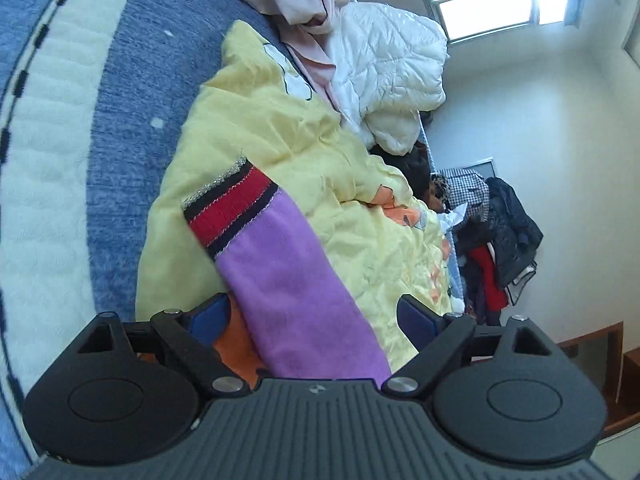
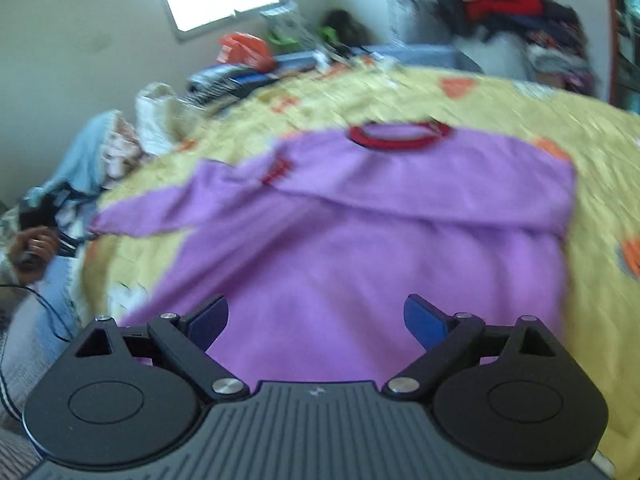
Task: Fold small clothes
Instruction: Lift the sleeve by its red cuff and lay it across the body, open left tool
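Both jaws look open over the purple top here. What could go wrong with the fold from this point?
1. The sleeve lies between the left gripper's open jaws on a rumpled yellow quilt; a low grab may pinch quilt too.
2. The right gripper hovers over the top, whose right side is already folded in; a careless grab could undo it.
3. The right view is blurred, so aim may be off.

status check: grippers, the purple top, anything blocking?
Left gripper open, purple sleeve lying loose between. Right gripper open over purple top, flat on yellow quilt. Nothing blocking.
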`<state>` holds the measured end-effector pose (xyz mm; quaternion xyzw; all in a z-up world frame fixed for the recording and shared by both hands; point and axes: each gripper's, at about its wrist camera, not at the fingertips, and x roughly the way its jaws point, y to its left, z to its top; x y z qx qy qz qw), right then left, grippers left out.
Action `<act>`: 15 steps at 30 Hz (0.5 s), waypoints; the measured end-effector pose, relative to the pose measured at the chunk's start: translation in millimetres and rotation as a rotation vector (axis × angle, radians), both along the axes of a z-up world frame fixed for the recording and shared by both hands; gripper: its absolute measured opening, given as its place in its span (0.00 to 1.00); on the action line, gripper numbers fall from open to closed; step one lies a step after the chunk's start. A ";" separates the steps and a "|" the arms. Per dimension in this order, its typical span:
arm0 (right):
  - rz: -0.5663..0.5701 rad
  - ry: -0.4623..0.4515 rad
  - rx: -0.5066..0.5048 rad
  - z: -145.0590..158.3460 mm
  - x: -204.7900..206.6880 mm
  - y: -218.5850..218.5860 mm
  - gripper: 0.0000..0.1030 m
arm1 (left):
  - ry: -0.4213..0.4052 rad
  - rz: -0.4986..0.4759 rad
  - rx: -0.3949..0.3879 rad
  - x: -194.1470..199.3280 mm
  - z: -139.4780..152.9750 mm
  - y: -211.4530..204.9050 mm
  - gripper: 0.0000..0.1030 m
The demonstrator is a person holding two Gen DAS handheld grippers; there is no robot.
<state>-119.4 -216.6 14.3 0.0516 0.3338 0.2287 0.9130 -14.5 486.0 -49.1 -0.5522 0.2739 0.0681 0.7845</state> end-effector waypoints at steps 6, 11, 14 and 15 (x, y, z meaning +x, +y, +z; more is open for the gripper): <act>0.075 -0.056 -0.033 1.6 17.7 58.6 0.93 | 0.035 0.056 0.008 9.8 -14.4 16.2 0.43; -0.014 -0.023 -0.078 -8.6 33.4 80.0 0.93 | 0.030 0.091 -0.023 -3.7 -23.7 31.7 0.02; -0.048 -0.009 -0.051 -17.2 44.5 79.7 0.93 | 0.007 0.086 0.040 -6.6 -10.0 25.4 0.02; -0.063 -0.005 -0.030 -19.4 47.3 77.1 0.93 | -0.010 0.082 0.056 -6.6 -3.3 22.4 0.02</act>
